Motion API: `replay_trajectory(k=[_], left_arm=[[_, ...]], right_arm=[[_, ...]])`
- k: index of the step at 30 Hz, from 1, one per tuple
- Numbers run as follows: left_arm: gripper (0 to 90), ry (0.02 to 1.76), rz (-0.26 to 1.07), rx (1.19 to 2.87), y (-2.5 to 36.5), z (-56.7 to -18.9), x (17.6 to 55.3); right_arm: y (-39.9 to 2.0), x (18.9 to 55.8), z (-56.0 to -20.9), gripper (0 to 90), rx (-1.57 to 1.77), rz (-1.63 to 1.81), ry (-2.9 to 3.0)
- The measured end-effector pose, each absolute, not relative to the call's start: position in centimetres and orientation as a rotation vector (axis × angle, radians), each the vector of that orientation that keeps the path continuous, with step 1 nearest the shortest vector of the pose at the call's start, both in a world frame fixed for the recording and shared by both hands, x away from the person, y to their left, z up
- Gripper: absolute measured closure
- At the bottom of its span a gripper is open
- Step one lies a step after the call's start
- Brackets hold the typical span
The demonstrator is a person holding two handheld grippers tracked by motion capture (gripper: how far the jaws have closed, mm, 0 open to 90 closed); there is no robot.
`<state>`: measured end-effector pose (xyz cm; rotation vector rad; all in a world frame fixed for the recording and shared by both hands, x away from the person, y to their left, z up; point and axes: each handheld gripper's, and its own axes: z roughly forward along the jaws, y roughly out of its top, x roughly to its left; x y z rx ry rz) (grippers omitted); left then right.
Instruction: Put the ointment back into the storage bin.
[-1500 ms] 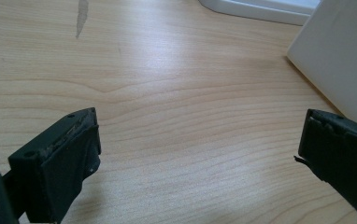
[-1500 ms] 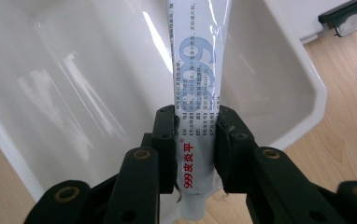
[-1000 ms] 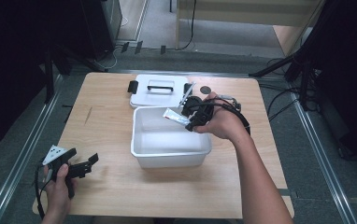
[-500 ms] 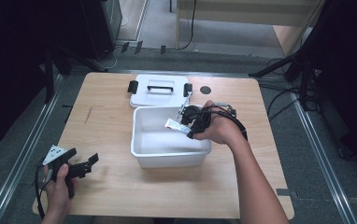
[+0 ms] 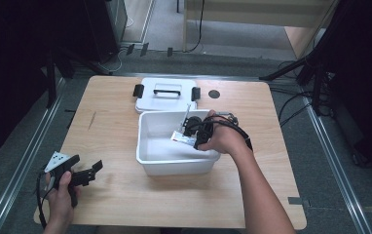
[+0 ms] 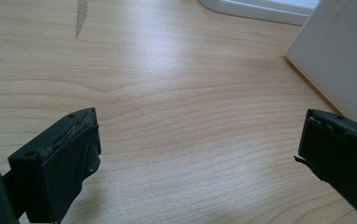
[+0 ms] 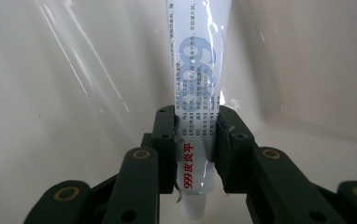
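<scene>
White ointment tube (image 7: 199, 116), printed with blue and red characters, is being held inside the white rectangular plastic bin (image 5: 174, 163), pinched between the 2 black jaws of the right gripper (image 5: 190, 130). In the right gripper view the pads (image 7: 167, 140) are pressing on both sides of the tube near its capped end, and the rest of the tube is extending away toward the bin's glossy inner wall. In the high view the tube (image 5: 183, 138) is lying above the bin's floor, toward its right half, and the person's right hand (image 5: 225, 139) is reaching over the bin's right rim.

Left gripper (image 5: 84, 171) is sitting well apart from the bin, to its lower left, near the front edge of the light wooden table (image 5: 116, 122). Its 2 jaws are standing wide apart with nothing between them; in the left gripper view bare table (image 6: 181, 93) is showing in the gap, with the bin's white outer wall (image 6: 340, 56) at the right.

White flat lid with a handle and 2 black clips (image 5: 166, 93) is lying just behind the bin. A small dark round spot (image 5: 214, 93) is showing on the table beside the lid's right end.
</scene>
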<state>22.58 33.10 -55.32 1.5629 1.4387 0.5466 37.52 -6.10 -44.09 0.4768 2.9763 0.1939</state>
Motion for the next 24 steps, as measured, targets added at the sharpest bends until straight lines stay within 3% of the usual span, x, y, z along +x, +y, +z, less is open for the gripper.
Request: replay_trajectory(k=[24], left_arm=[[0.0,1.434,0.540,1.567,33.1,-55.3,22.6]], right_arm=[[-4.8,37.2,-46.0,72.7,0.456,-0.039,3.019]])
